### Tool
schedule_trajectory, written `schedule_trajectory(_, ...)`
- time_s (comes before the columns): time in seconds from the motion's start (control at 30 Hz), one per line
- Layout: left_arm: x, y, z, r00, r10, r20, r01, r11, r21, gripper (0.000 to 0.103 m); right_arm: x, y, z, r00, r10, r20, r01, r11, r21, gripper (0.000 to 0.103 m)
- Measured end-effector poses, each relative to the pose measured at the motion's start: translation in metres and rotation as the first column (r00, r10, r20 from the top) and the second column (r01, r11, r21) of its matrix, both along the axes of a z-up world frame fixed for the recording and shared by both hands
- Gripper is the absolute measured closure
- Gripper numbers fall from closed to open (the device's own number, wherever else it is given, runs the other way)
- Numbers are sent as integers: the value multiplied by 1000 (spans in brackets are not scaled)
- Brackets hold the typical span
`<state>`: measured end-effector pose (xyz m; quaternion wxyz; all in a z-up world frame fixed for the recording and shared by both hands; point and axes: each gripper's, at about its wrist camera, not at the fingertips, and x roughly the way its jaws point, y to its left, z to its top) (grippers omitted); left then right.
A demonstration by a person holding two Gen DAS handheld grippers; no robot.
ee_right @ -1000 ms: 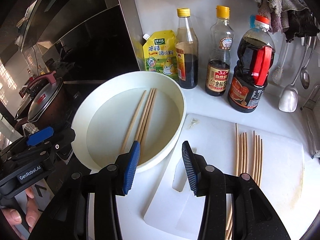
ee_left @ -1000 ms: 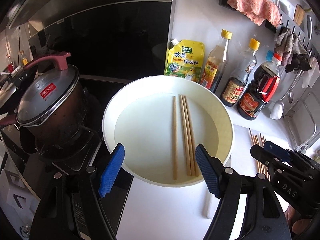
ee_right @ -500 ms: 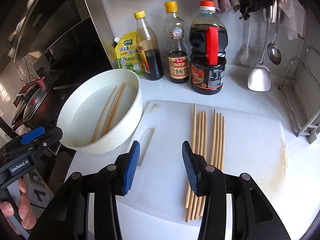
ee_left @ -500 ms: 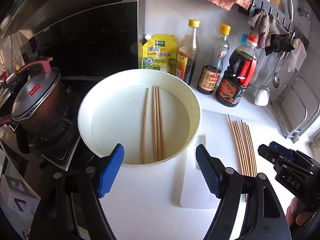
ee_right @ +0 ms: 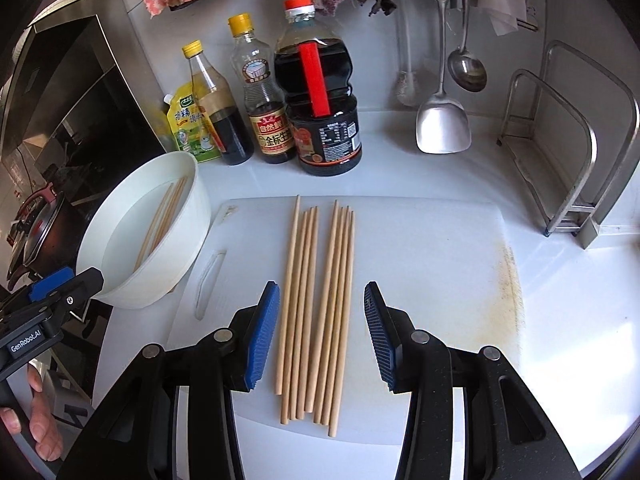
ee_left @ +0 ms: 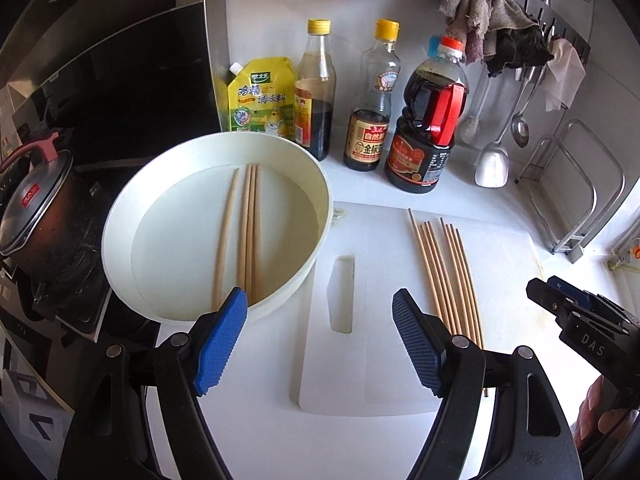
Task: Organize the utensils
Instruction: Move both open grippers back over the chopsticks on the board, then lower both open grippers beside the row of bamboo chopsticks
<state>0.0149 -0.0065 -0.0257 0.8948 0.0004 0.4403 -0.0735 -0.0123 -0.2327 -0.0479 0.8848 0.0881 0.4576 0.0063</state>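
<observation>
Both grippers are hovering empty with jaws apart, the right gripper (ee_right: pixel 318 330) straddling the chopsticks (ee_right: pixel 316 304) lying on the cutting board (ee_right: pixel 440 280), the left gripper (ee_left: pixel 320 344) beside the bowl (ee_left: pixel 120 216).

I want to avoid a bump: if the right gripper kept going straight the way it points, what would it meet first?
Most likely the chopsticks lying on the white cutting board; they sit directly between the open right gripper fingers. Nothing shows in between, though depth is hard to judge.
</observation>
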Motion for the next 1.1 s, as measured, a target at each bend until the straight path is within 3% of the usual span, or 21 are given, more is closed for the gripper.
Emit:
schedule_trajectory(0.6, 6, -61, -37, 992, -103, -78, 106, 994, 38, 29, -3, -36, -31, 998, -57, -32, 57, 998, 5, 60)
schedule_trajectory(1.1, 25, -85, -71, 985, -113, -128, 119, 992, 37, 29, 17, -33, -75, 996, -38, -85, 41, 998, 39, 60)
